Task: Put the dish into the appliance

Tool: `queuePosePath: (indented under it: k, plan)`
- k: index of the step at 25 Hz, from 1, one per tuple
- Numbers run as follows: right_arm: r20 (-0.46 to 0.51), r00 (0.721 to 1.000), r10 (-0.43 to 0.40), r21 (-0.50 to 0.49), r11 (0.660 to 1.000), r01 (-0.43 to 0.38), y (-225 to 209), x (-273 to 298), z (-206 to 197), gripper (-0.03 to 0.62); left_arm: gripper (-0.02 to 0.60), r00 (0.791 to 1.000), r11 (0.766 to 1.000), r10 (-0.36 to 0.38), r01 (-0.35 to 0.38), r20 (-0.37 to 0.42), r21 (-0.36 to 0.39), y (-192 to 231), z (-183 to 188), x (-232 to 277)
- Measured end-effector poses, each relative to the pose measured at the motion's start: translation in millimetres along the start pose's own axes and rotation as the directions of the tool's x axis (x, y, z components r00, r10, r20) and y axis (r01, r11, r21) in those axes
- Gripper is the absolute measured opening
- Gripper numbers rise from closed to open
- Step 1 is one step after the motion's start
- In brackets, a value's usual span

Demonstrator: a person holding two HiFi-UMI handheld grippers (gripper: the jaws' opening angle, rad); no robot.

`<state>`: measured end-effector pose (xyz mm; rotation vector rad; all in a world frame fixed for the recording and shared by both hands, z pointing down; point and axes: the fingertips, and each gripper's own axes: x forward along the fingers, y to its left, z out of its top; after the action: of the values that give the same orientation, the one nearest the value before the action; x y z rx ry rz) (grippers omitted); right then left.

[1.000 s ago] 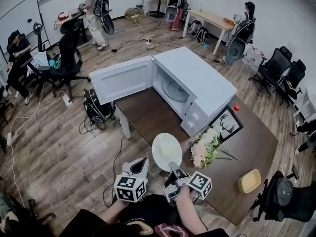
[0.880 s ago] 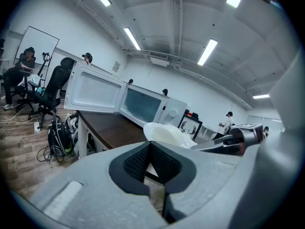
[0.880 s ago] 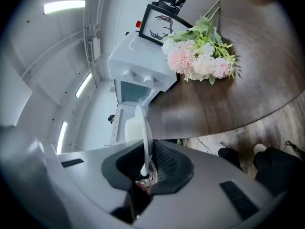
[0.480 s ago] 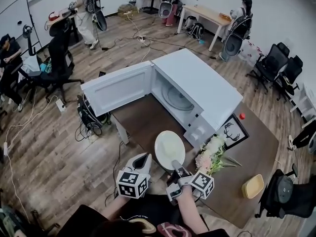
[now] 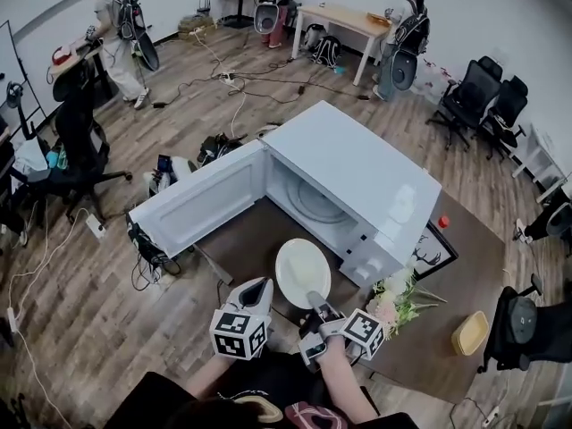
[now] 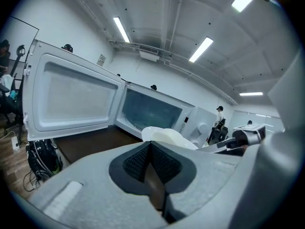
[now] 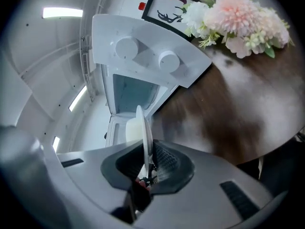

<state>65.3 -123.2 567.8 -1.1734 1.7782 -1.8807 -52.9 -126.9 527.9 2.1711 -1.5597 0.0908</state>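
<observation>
Right gripper: clenched on the near rim of the white plate. The rim sits between both pads, and the plate extends forward from the jaws, roughly level.
Left gripper: jaws pressed together, pad against pad, with nothing between them. It is just beside the right gripper, on its left, and clear of the plate.
Plate position: ahead of the right gripper's jaws, above the brown table. It is in front of the open cavity and not yet inside it.
Microwave: ahead of both grippers. Its door is swung fully open on the left gripper's side. The glass turntable shows inside the cavity.
Control panel: ahead of the right gripper and slightly to its right; two round knobs.
Flower bunch: lying on the table to the right of the right gripper.
Framed picture: beyond the flowers, beside the microwave.
Yellow container: on the table, well to the right of the right gripper.
</observation>
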Motion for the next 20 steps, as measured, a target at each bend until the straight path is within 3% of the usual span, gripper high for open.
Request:
queuePosePath:
  k: [10, 20]
  plan:
    - [0.143, 0.989, -0.021, 0.073, 0.997, 0.011, 17, 67, 12, 0.049, 0.008, 0.99, 0.99, -0.115, 0.121, -0.081, 0.066, 48, 23, 27]
    - [0.233, 0.969, -0.085, 0.156, 0.986, 0.049, 13, 98, 32, 0.049, 0.008, 0.981, 0.985, -0.149, 0.158, -0.12, 0.067, 70, 25, 37]
